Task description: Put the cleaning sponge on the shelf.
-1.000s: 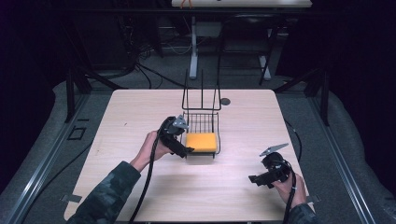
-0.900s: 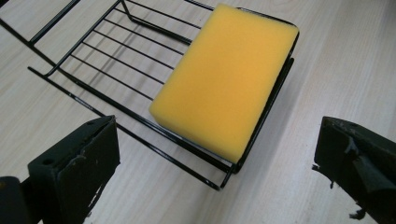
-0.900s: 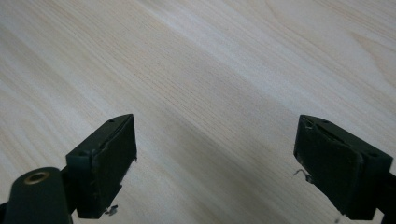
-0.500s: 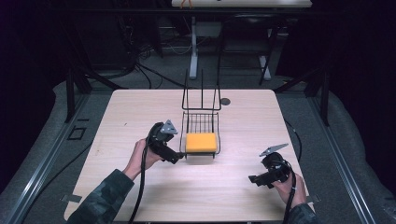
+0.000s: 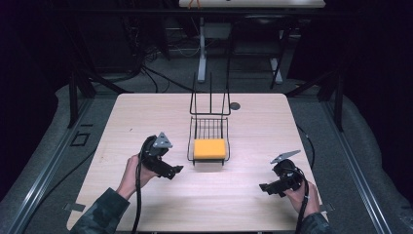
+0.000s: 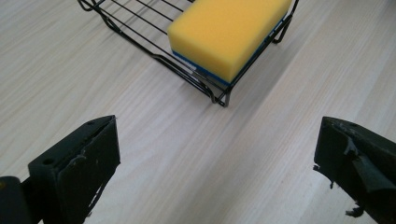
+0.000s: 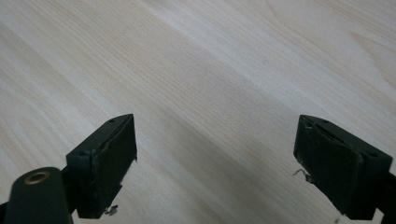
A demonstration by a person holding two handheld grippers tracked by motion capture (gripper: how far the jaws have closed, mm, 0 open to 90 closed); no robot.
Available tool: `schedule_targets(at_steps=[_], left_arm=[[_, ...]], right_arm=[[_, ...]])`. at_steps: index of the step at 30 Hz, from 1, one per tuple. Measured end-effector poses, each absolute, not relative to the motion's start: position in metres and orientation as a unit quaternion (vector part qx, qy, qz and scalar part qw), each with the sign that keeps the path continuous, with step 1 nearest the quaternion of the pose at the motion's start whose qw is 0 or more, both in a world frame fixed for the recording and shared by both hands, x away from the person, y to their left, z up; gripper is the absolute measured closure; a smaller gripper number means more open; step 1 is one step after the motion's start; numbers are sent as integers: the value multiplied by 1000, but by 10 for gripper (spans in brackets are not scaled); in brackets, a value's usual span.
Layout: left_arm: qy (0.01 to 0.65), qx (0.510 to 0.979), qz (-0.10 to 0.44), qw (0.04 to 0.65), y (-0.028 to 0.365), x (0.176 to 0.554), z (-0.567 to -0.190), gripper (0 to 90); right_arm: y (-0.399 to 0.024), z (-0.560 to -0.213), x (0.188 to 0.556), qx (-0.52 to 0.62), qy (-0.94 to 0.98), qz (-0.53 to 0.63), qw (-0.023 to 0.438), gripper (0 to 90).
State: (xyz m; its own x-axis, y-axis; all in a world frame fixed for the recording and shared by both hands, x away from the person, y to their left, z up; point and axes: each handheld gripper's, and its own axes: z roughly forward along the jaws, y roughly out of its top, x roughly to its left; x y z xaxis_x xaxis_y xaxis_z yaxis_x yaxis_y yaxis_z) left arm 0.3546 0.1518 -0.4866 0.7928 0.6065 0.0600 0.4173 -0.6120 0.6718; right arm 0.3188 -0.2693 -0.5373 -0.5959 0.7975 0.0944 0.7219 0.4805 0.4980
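One spongy yellow block (image 6: 229,32) in black wire rack (image 6: 140,39).

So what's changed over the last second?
The left gripper has pulled back from the wire rack, toward the person and leftward, its jaws open and empty. The yellow sponge stays in the rack, and the right gripper stays put, open above the table.

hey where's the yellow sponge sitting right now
In the high view the yellow sponge lies at the front end of the black wire rack, mid-table, just right of the open left hand-held gripper, which isn't touching it.
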Motion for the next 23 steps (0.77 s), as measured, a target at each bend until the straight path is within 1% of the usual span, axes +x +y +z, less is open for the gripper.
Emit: schedule_targets(at_steps=[4,14,23], left_arm=[[291,886,145,330,158,346,-489,2],[315,887,131,311,178,330,-512,2],[314,896,124,287,183,333,-521,3]], right_arm=[[-269,-538,319,441,859,250,73,126],[-269,-540,320,440,861,245,71,126],[-267,-540,319,432,864,246,75,128]])
